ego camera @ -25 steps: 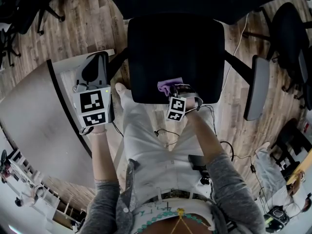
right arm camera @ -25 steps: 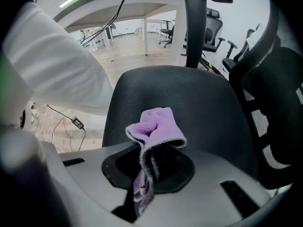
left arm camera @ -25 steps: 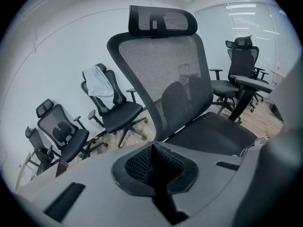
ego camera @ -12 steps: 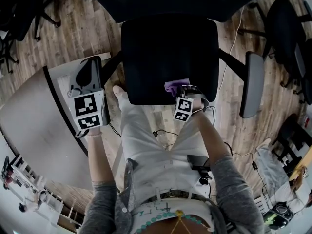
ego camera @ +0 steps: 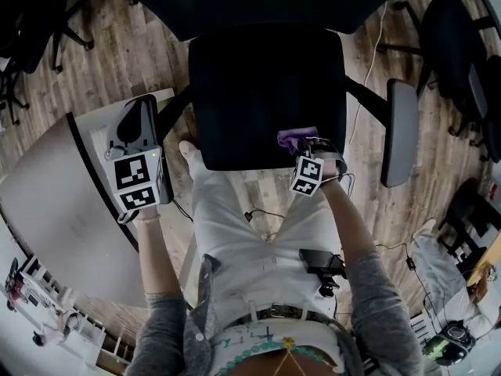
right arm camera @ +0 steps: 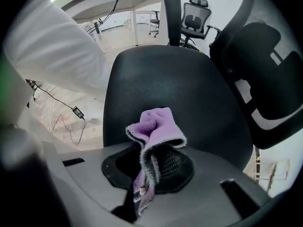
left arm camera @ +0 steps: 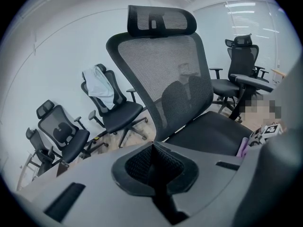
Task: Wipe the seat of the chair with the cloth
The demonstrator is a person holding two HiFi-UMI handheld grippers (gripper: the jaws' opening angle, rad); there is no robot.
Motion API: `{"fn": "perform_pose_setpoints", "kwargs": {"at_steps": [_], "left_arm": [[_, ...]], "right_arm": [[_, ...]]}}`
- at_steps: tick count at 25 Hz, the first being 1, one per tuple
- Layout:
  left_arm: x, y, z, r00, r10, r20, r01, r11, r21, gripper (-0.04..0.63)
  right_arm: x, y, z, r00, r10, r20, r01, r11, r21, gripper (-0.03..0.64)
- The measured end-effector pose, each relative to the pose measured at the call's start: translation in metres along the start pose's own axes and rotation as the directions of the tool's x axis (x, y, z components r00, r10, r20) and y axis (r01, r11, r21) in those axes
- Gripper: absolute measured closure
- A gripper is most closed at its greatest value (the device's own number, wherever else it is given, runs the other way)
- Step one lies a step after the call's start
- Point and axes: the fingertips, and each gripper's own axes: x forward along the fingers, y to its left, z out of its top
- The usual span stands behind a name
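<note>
Right gripper view: right gripper (right arm camera: 144, 178) tight on cloth (right arm camera: 156, 126), lengthwise toward seat (right arm camera: 189, 84); left gripper (left arm camera: 154, 167) jaws together.

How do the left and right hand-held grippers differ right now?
The right hand-held gripper is shut on the purple cloth; the left hand-held gripper is shut on nothing. The right is at the front edge of the chair seat; the left is off to one side of it. Both carry marker cubes.

Fleecy purple cloth (right arm camera: 156, 126) with a fuzzy edge, matt black fabric seat (right arm camera: 180, 84), open black mesh backrest (left arm camera: 161, 65), smooth matt grey plastic right gripper (right arm camera: 149, 174), pale wood-plank floor (ego camera: 117, 61) with visible grain
</note>
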Motion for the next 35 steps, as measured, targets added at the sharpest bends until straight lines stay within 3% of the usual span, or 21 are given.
{"fn": "perform_pose_setpoints", "kwargs": {"at_steps": [20, 30, 35], "left_arm": [[0.001, -0.001, 0.002, 1.000, -0.001, 0.001, 0.001, 1.000, -0.001, 0.586], [0.003, -0.002, 0.001, 1.000, -0.003, 0.002, 0.003, 1.000, -0.008, 0.586], [0.002, -0.002, 0.001, 1.000, -0.014, 0.006, 0.014, 1.000, -0.020, 0.586]], "right_arm": [[-0.036, -0.026, -0.092, 0.998, -0.055, -0.038, 0.062, 0.981, 0.185, 0.569], [-0.032, -0.026, -0.092, 0.996, -0.052, -0.073, 0.066, 0.979, 0.191, 0.569], [-0.058, -0.027, -0.059, 0.993, -0.101, 0.062, 0.089, 0.980, 0.178, 0.569]]}}
